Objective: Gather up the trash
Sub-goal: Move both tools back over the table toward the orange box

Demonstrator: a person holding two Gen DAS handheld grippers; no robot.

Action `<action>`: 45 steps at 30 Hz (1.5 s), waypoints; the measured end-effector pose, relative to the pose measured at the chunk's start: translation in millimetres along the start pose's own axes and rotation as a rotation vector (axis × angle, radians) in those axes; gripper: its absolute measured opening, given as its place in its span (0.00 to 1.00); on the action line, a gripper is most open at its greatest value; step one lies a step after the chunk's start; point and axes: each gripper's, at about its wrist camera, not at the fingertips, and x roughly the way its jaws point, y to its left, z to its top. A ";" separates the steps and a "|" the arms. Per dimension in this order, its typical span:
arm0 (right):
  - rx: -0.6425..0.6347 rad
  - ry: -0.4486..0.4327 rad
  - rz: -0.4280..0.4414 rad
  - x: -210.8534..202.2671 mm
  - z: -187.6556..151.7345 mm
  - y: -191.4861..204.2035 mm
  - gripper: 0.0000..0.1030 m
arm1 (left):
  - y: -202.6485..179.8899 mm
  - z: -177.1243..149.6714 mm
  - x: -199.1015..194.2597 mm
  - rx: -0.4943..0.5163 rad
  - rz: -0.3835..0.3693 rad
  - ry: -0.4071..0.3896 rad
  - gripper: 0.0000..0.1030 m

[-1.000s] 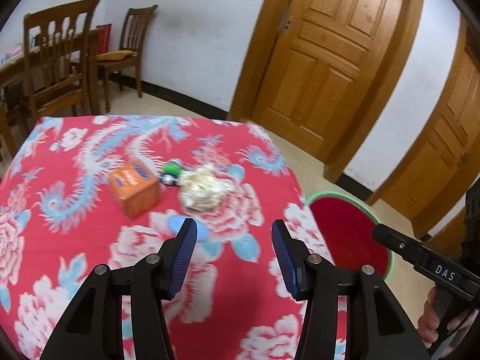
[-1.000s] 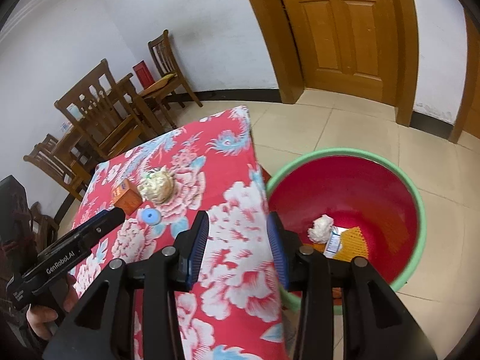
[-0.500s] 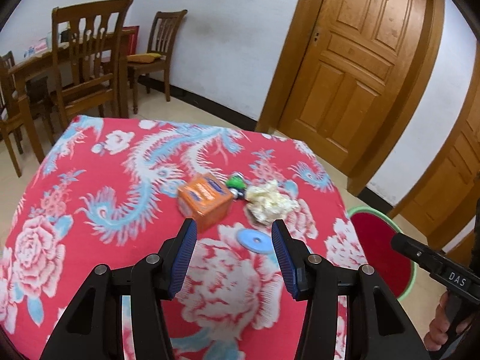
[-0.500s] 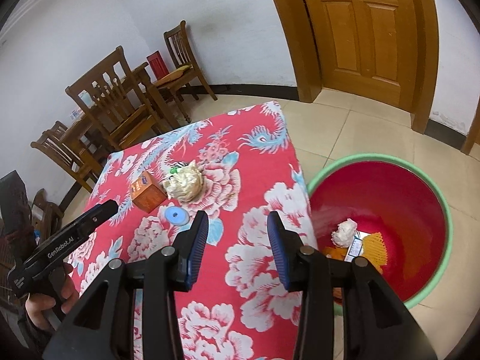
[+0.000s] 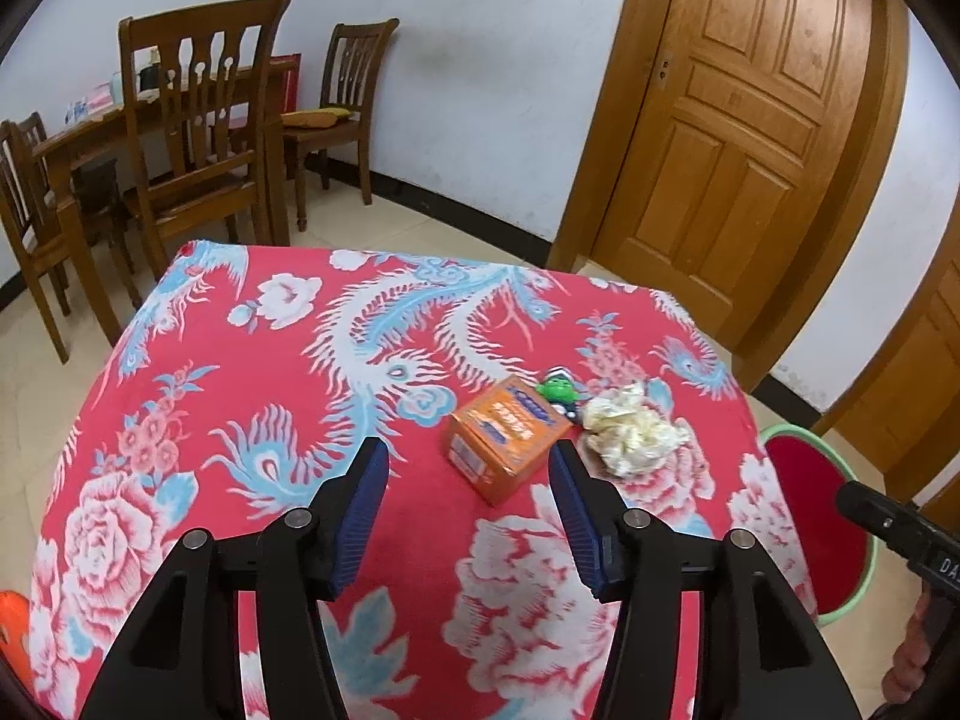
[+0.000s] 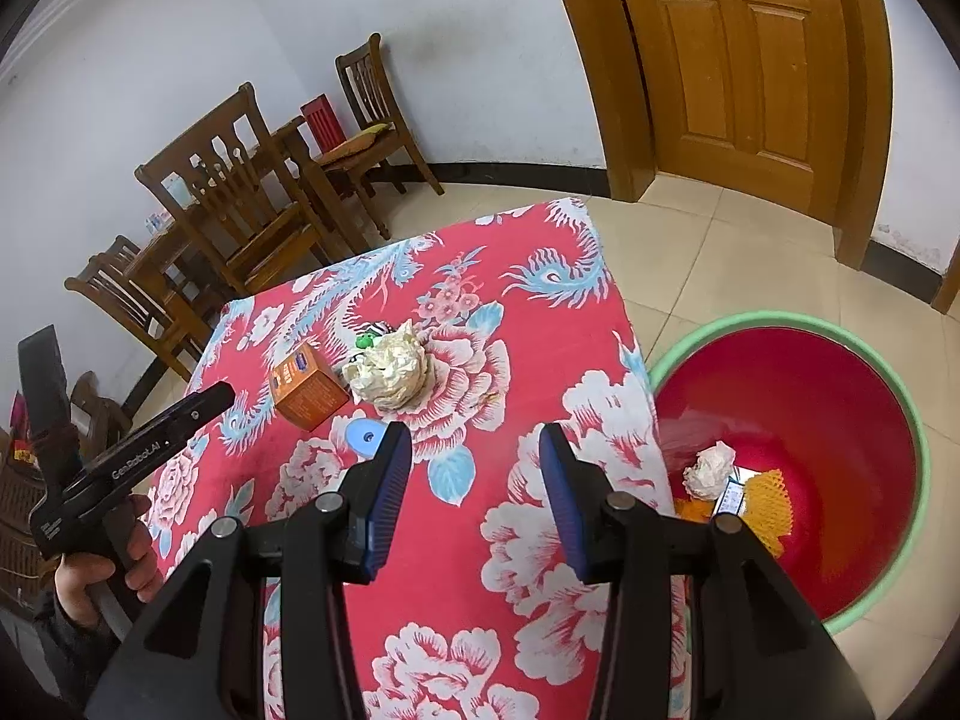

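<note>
On the red floral tablecloth (image 5: 252, 396) lie an orange box (image 5: 507, 438), a crumpled cream paper wad (image 5: 636, 435), a small green item (image 5: 558, 390) and a blue disc (image 6: 366, 435). My left gripper (image 5: 468, 474) is open and empty, hovering near the box. My right gripper (image 6: 474, 456) is open and empty above the table's near right part, beside the red bin with a green rim (image 6: 798, 324). The bin holds a white paper ball (image 6: 711, 468), a card and orange netting. In the left wrist view the blue disc is hidden.
Wooden chairs (image 5: 198, 138) and a dining table (image 5: 78, 138) stand at the back left. A wooden door (image 5: 738, 138) is at the back right. The bin stands on the tiled floor (image 6: 690, 240) right of the table edge.
My left gripper has pulled back and swung left, so the box now sits between its fingers' line. My right gripper has drawn back from the bin toward the table.
</note>
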 end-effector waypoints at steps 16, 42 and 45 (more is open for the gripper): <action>-0.035 0.034 0.024 35.7 12.4 33.3 0.48 | 4.1 5.8 38.2 0.071 -0.048 0.058 0.63; -0.103 0.102 0.001 84.3 26.6 59.5 0.57 | 3.6 5.9 52.0 0.031 -0.050 0.080 0.53; -0.126 0.111 0.001 94.2 28.5 66.8 0.57 | 16.4 4.9 45.8 -0.038 -0.039 0.082 0.53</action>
